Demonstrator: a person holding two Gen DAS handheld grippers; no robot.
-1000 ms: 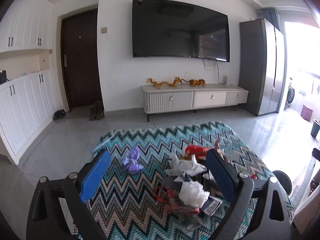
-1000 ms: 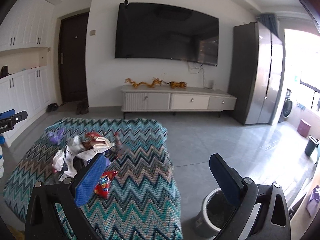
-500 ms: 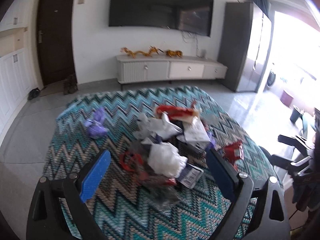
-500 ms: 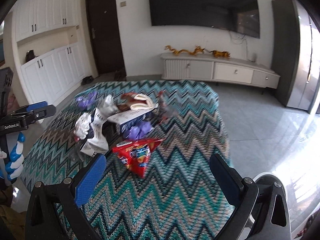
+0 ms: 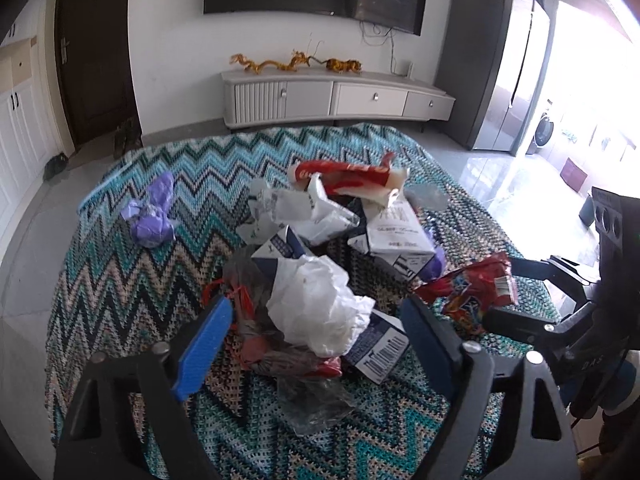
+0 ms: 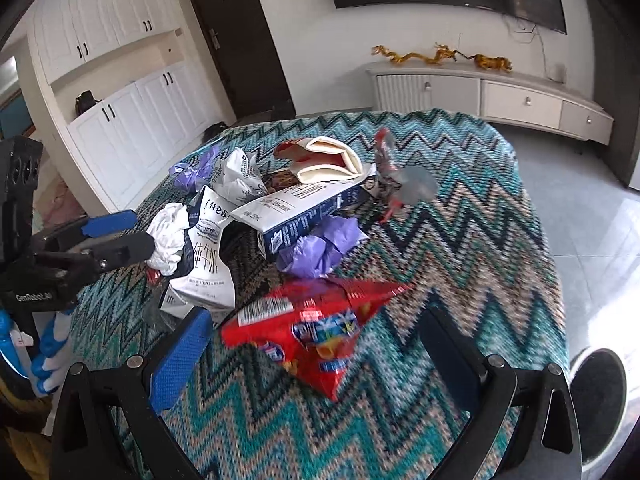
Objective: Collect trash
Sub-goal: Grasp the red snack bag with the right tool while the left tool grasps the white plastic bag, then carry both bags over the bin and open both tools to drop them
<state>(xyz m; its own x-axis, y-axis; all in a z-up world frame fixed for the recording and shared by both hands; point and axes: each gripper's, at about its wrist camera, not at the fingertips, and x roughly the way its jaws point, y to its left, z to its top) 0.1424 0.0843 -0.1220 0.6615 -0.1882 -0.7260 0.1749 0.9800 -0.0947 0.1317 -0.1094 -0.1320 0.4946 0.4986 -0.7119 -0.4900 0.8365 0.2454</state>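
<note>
A heap of trash lies on a table under a zigzag cloth (image 5: 132, 280). My left gripper (image 5: 316, 336) hangs over its near side with its jaws closing. Between them sits a crumpled white wad (image 5: 316, 304) on a barcoded carton (image 5: 376, 354); the pads stand apart from both. The left gripper (image 6: 128, 234) also shows at the left of the right wrist view, beside the white wad (image 6: 168, 236). My right gripper (image 6: 316, 344) is open and straddles a red snack bag (image 6: 316, 328) without touching it. In the left wrist view the right gripper (image 5: 508, 294) reaches the red snack bag (image 5: 472, 292) from the right.
The heap also holds milk cartons (image 6: 304, 208), a red and white wrapper (image 5: 348, 180) and purple crumpled bags (image 5: 152, 220). A round bin (image 6: 600, 400) stands on the floor by the table's right edge. Beyond the table are a low console (image 5: 336, 96) and a dark door.
Both grippers have dropped and tipped down toward the table. The left one now frames the white wad with narrower jaws; the right has swung left from the bin to the red snack bag.
</note>
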